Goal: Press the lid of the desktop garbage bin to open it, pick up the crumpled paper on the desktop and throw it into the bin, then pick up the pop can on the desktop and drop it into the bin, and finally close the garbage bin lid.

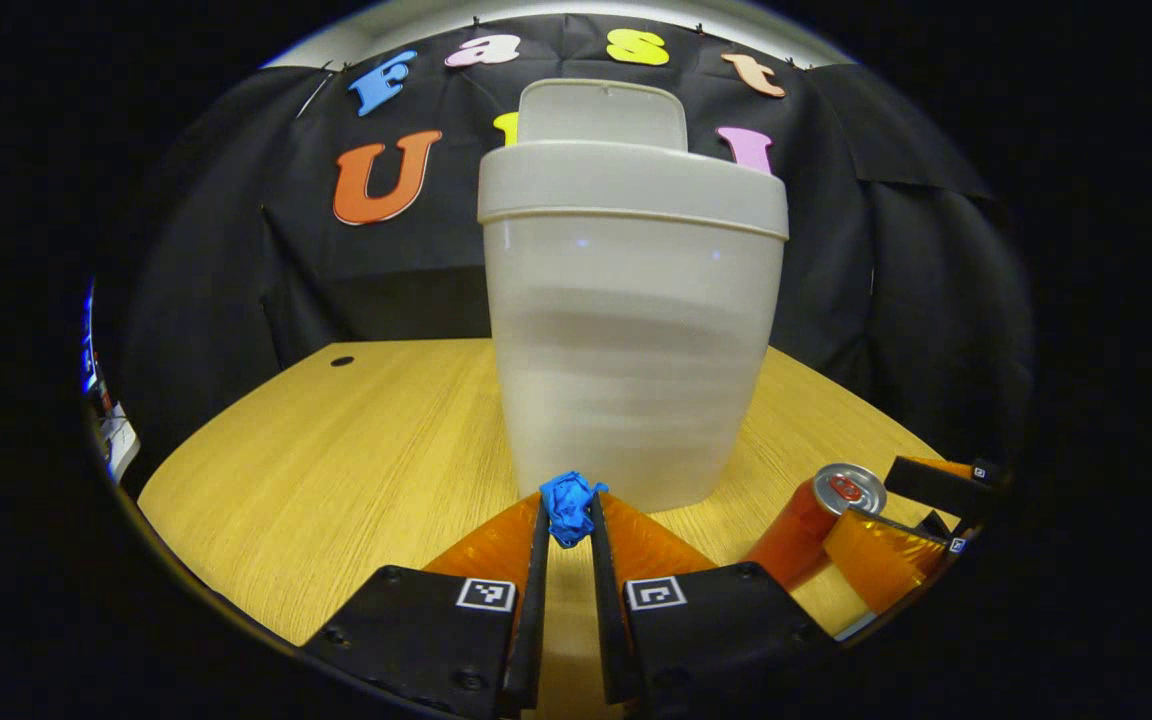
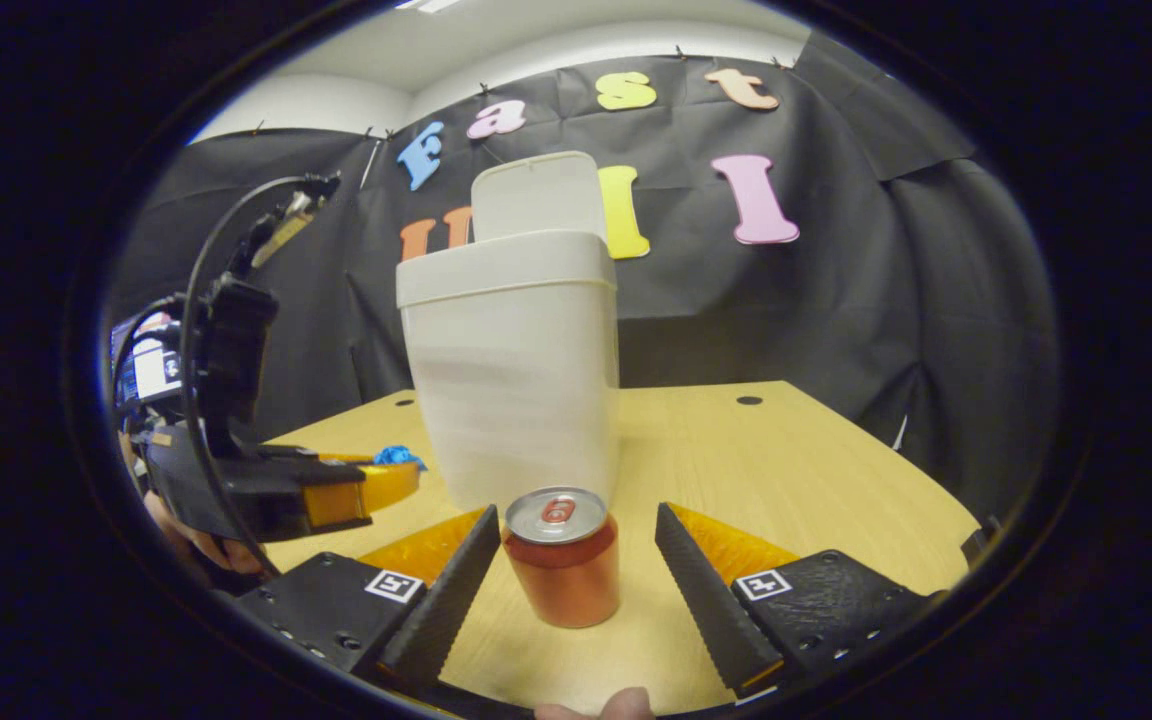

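Paper pinched in left gripper at lower centre; lift clear above bin rim, lid up; right gripper wide around can

We are in a recording booth, not a home: creased black cloth pinned up as walls under a plain white ceiling, a pale wood-grain table, and lit computer screens at one side.
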{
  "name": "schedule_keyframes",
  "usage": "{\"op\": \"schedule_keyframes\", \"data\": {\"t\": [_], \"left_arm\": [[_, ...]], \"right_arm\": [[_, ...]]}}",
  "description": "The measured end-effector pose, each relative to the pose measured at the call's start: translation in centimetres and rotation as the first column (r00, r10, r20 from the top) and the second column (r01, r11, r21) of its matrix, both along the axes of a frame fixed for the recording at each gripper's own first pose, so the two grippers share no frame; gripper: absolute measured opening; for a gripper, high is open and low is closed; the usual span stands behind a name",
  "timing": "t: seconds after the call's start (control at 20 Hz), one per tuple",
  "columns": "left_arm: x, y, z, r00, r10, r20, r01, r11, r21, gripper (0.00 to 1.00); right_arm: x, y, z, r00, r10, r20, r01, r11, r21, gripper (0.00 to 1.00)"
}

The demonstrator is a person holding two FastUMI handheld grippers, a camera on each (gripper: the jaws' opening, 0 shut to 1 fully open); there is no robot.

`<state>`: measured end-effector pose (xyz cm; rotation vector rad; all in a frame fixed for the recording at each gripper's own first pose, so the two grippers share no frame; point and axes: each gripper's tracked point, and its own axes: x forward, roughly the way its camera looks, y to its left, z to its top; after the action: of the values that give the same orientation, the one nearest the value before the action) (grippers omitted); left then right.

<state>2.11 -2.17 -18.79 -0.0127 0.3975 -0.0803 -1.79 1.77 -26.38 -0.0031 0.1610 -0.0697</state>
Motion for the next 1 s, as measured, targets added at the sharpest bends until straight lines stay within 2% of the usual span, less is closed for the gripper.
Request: {"op": "schedule_keyframes", "data": {"t": [0.2, 0.35, 0.6, 1.0], "left_arm": [[-0.2, 1.2, 2.8, 0.998, 0.033, 0.051, -0.031, 0.998, -0.049, 0.26], [0.0, 2.6, 4.7, 0.993, 0.059, 0.098, -0.054, 0.997, -0.051, 0.26], [0.1, 3.4, 7.0, 0.989, 0.066, 0.133, -0.054, 0.995, -0.089, 0.26], [1.0, 5.0, 13.0, 0.962, 0.093, 0.256, -0.076, 0.994, -0.074, 0.26]], "right_arm": [[0.9, 0.3, -1.9, 0.999, -0.002, -0.046, 0.002, 1.000, -0.012, 0.98], [1.3, 0.3, -2.8, 0.997, -0.006, -0.075, 0.006, 1.000, -0.008, 0.97], [2.0, -0.2, -4.6, 0.991, -0.032, -0.127, 0.030, 0.999, -0.018, 0.98], [2.8, -0.1, -6.1, 0.984, -0.028, -0.177, 0.030, 1.000, 0.006, 0.99]]}}
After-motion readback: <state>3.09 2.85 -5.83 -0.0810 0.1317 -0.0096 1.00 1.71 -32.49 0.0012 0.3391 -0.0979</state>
